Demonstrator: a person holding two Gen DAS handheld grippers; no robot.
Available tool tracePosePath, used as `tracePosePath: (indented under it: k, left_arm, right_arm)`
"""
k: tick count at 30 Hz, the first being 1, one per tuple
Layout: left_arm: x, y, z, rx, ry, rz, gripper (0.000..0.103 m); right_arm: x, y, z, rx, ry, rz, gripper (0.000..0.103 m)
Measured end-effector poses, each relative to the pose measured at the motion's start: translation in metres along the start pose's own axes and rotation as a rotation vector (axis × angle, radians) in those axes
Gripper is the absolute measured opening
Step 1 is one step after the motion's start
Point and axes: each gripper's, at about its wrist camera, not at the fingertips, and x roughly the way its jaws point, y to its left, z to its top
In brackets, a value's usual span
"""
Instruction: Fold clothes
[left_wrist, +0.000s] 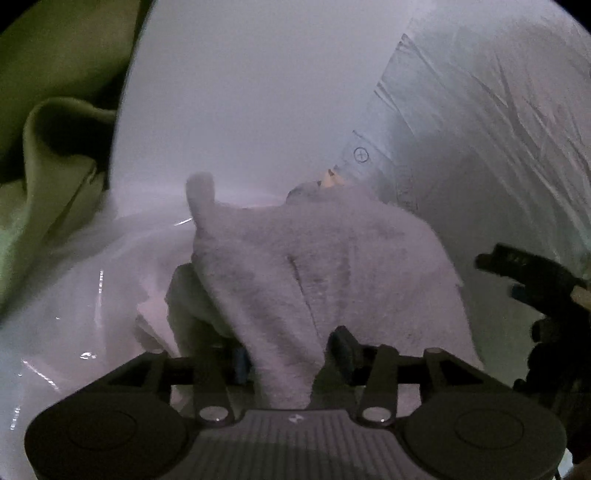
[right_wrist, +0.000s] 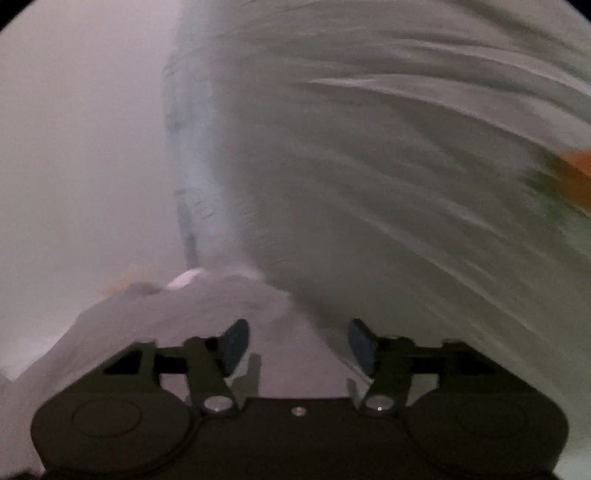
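In the left wrist view my left gripper (left_wrist: 291, 354) is shut on a pale pink fleecy garment (left_wrist: 314, 251), which bunches up between its fingers and drapes ahead over the white surface (left_wrist: 240, 92). My right gripper (left_wrist: 532, 280) shows at the right edge of that view, beside the garment. In the right wrist view my right gripper (right_wrist: 297, 345) is open and empty. The same pink garment (right_wrist: 177, 306) lies just ahead and to its left. The view is blurred by motion.
A green cloth (left_wrist: 48, 147) lies bunched at the left. A clear crinkled plastic bag (left_wrist: 480, 122) covers the right side and also fills the right wrist view (right_wrist: 388, 166). Something orange and green (right_wrist: 572, 177) shows at the far right.
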Motion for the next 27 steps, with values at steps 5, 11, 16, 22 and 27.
tracePosePath:
  k: [5, 11, 16, 22, 27]
  left_arm:
    - [-0.002, 0.005, 0.000, -0.009, 0.016, 0.036, 0.084]
    - [-0.037, -0.008, -0.003, 0.165, -0.030, 0.032, 0.095]
    - [-0.091, -0.026, -0.035, 0.266, -0.057, -0.041, 0.103]
    - [-0.142, -0.042, -0.079, 0.385, -0.051, -0.042, 0.103]
    - [-0.173, -0.042, -0.104, 0.407, -0.037, -0.055, 0.103]
  right_arm:
    - [0.002, -0.013, -0.029, 0.038, 0.121, 0.050, 0.078]
    - [-0.072, -0.030, -0.046, 0.070, 0.045, 0.019, 0.103]
    - [-0.139, -0.053, -0.067, 0.157, 0.016, 0.043, 0.103]
    - [-0.210, -0.063, -0.104, 0.187, 0.023, 0.073, 0.103]
    - [-0.256, -0.063, -0.141, 0.190, 0.060, 0.079, 0.103]
